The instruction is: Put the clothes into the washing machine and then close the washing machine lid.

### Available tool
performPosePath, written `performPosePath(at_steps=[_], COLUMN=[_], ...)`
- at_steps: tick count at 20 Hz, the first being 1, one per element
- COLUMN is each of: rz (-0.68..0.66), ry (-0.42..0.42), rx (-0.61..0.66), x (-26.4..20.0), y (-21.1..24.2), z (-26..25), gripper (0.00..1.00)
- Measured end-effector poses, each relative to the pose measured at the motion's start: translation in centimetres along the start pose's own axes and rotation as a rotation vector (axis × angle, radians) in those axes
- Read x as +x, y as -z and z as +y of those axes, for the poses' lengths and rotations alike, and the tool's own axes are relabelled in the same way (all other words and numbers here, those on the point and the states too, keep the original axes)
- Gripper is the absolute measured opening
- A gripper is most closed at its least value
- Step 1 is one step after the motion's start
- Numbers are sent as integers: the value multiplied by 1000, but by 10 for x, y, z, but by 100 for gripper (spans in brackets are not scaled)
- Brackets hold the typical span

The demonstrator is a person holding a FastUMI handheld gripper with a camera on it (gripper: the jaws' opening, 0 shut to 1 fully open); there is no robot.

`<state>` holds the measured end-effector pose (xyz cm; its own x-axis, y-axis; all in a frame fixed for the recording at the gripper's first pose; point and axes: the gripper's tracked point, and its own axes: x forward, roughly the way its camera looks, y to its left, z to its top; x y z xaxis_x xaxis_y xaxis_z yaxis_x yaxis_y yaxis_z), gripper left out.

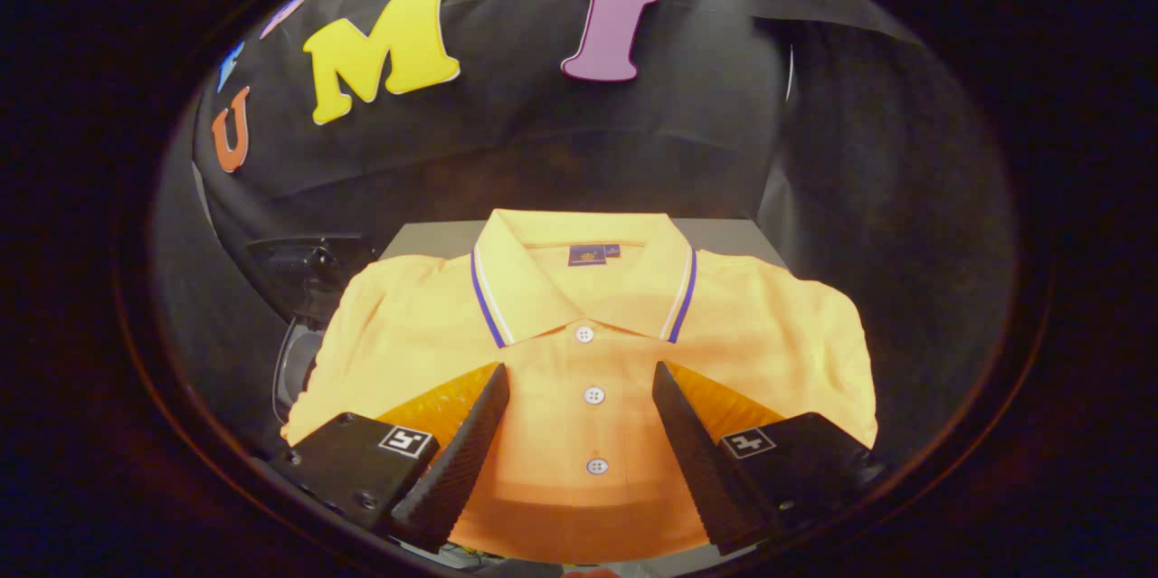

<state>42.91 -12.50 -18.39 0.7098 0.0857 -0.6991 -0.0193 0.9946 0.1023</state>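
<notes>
A: With fingers (493,415) spread wide and holding nothing, gripper (579,383) poised over a folded yellow polo shirt (588,352); button placket (593,395) running straight between the fingers, collar (583,279) just beyond the tips.

B: Handling?

A: Soft, light, limp by the look of it. Likely to unfold and sag once lifted, so best pinched as a gathered bunch of cloth near the placket or collar, through several layers; a single layer likely to slip or trail.

B: And underneath?

A: Flat grey surface (434,239), showing beyond the collar, shirt lying square on it. Off past the left finger, a dark hinged part (308,270) above a rounded pale rim (294,361), possibly the washing machine with lid up; too dim to be sure. Behind everything, draped black cloth (706,135) as booth wall.
</notes>
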Motion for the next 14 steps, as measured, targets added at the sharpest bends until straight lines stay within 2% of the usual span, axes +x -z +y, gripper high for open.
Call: performPosePath(at_steps=[5, 6, 7, 10, 14], rz=[64, 71, 50, 11, 40], ry=[14, -9, -24, -35, -52], rx=[6, -2, -2, 34, 98], x=[-2, 0, 4, 3, 2], y=[0, 1, 0, -5, -7], z=[5, 9, 14, 14, 17], gripper=[100, 95, 85, 19, 8])
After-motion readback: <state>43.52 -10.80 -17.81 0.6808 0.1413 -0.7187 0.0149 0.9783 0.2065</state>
